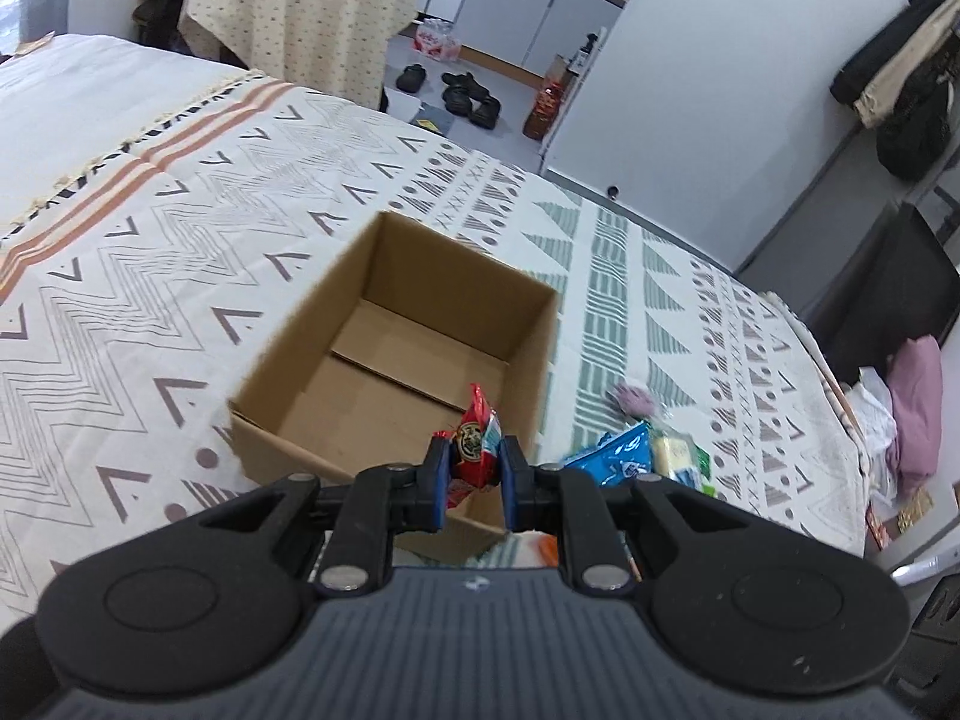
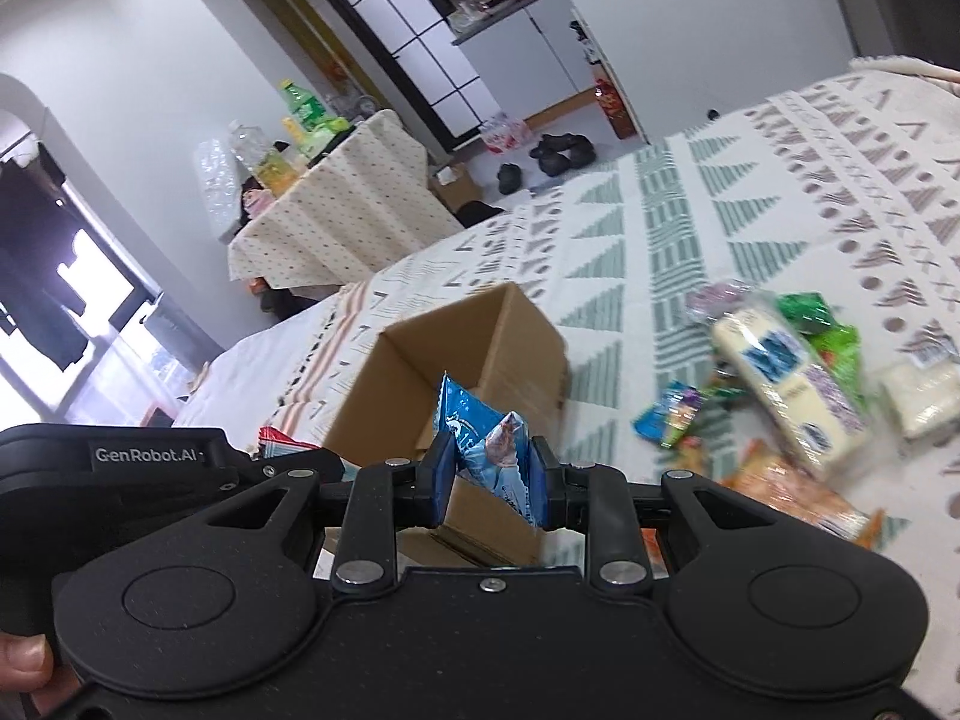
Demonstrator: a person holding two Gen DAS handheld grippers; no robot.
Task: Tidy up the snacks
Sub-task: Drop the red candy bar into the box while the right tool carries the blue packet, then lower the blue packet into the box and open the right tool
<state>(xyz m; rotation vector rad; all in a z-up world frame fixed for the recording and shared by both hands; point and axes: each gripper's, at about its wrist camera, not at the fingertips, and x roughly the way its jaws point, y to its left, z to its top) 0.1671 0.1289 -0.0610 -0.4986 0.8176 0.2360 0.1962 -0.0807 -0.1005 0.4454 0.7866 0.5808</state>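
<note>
An open cardboard box stands on the patterned bedspread; its inside looks bare. It also shows in the right wrist view. My left gripper is shut on a red snack packet, held over the box's near right corner. My right gripper is shut on a blue snack packet, held just before the box's near side. Loose snacks lie to the right of the box: a blue packet, pale bars, green packets and an orange packet.
The patterned bedspread covers a wide bed. A table with a dotted cloth stands beyond it, with bottles on top. Shoes lie on the floor. Clothes hang at the right wall. The left gripper's body is beside my right gripper.
</note>
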